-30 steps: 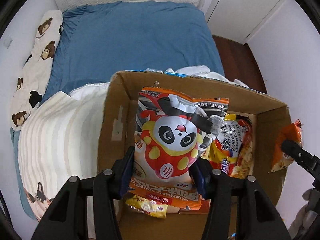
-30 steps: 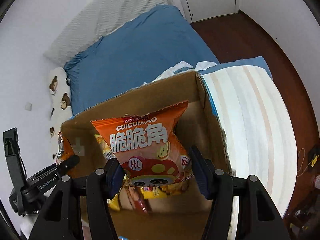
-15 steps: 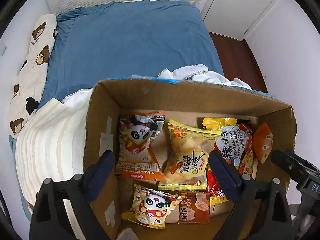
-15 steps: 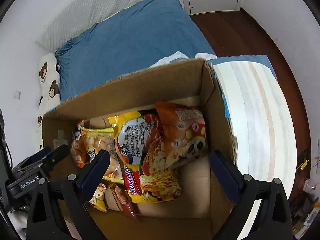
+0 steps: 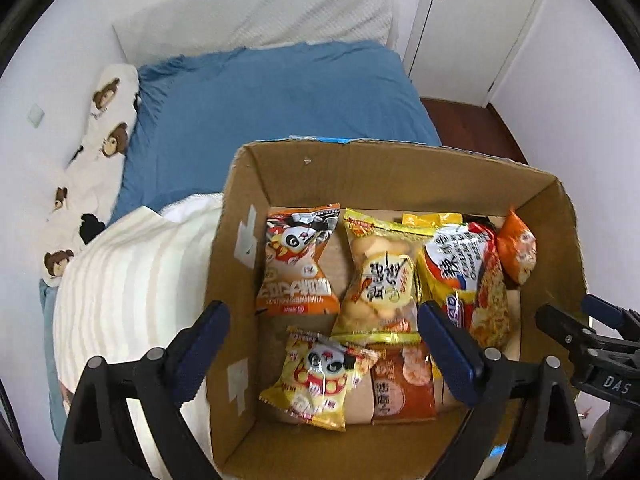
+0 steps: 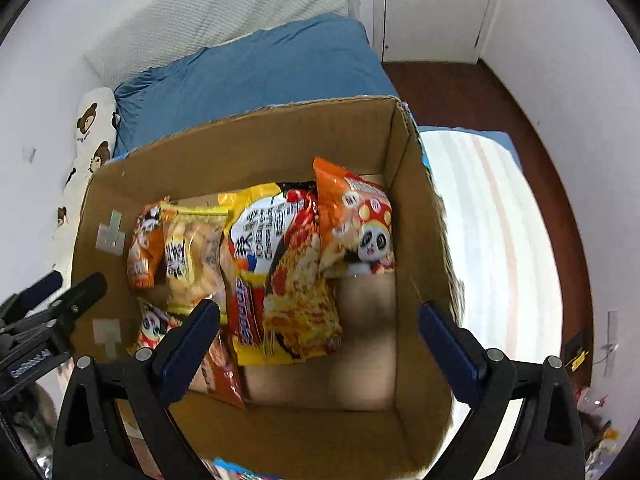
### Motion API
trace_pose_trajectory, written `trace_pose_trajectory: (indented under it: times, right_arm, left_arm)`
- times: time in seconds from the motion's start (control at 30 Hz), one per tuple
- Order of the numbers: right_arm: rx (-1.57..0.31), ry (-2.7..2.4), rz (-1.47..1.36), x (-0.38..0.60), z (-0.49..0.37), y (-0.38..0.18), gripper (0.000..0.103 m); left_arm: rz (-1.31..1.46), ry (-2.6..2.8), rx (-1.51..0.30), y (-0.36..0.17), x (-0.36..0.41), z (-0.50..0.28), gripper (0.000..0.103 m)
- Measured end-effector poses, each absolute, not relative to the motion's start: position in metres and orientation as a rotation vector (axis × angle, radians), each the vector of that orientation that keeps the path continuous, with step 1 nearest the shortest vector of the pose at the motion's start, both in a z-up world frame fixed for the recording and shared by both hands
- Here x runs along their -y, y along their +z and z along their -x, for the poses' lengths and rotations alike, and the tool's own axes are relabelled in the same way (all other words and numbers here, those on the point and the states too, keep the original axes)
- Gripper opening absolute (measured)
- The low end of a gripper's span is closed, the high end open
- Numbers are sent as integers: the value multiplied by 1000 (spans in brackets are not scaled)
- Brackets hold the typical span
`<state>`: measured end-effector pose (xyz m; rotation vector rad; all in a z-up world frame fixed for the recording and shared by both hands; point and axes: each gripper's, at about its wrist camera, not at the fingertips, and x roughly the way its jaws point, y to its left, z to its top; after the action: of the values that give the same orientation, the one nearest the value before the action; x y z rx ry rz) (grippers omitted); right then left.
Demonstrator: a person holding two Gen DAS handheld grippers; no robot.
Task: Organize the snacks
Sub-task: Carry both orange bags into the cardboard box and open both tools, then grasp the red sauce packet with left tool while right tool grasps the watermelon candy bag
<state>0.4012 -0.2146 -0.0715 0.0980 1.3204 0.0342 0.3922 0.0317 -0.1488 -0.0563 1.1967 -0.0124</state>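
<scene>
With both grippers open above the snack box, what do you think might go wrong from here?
The orange panda bag leans on the noodle packet and may slide or tip when more is added. The left gripper straddles the cardboard box wall, so lowering it could snag the rim. Later packets may crush the rice crackers.

"DAS" on right tongs (image 5: pixel 600 344)

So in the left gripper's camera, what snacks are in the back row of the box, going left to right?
Orange panda bag → clear yellow bag of puffs → big yellow and red noodle packet → small orange bag, all inside the cardboard box.
</scene>
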Motion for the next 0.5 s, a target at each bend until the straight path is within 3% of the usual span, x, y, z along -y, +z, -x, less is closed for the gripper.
trace_pose_trajectory:
  times: [0.5]
  right_arm:
    - [-1148,69,-47,199,-294,-12,101]
  left_arm:
    - [26,-15,-1025,-92,-26,-301,96]
